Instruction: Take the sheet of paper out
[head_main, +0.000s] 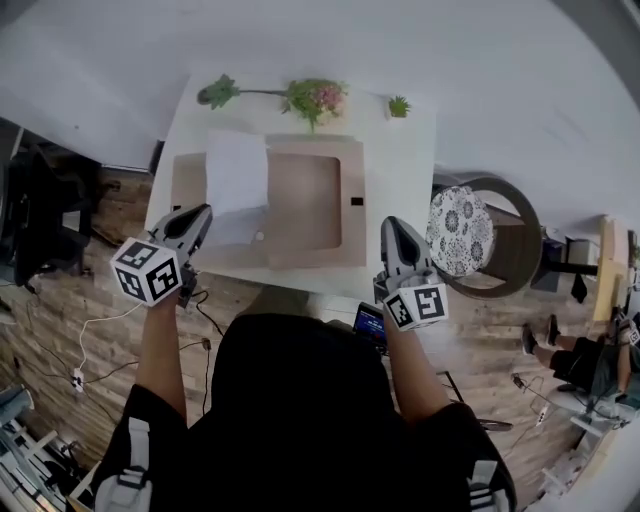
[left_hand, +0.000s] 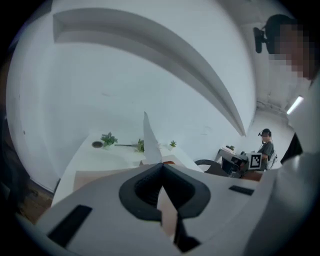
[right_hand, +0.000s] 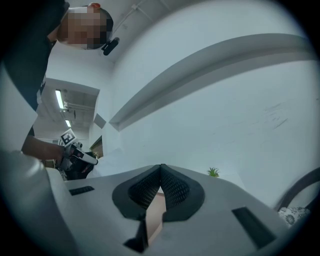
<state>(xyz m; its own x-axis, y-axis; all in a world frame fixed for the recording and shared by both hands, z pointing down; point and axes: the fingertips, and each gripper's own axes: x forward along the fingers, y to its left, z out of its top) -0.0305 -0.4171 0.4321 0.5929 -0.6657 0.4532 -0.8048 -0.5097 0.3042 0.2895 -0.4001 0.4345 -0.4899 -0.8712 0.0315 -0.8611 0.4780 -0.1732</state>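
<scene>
A white sheet of paper (head_main: 237, 180) is lifted over the left part of an open brown cardboard box (head_main: 312, 200) on the white table (head_main: 405, 150). My left gripper (head_main: 200, 216) is shut on the sheet's near edge. In the left gripper view the sheet (left_hand: 150, 140) rises edge-on from the closed jaw tips of the left gripper (left_hand: 161, 165). My right gripper (head_main: 398, 228) hovers over the table's near right edge, beside the box. In the right gripper view the right gripper (right_hand: 161, 167) has its jaws together with nothing between them.
Small potted plants (head_main: 315, 98) line the table's far edge against the white wall. A round patterned seat (head_main: 460, 230) stands right of the table. Cables (head_main: 100, 330) lie on the wooden floor at the left. A seated person (head_main: 585, 360) is at the far right.
</scene>
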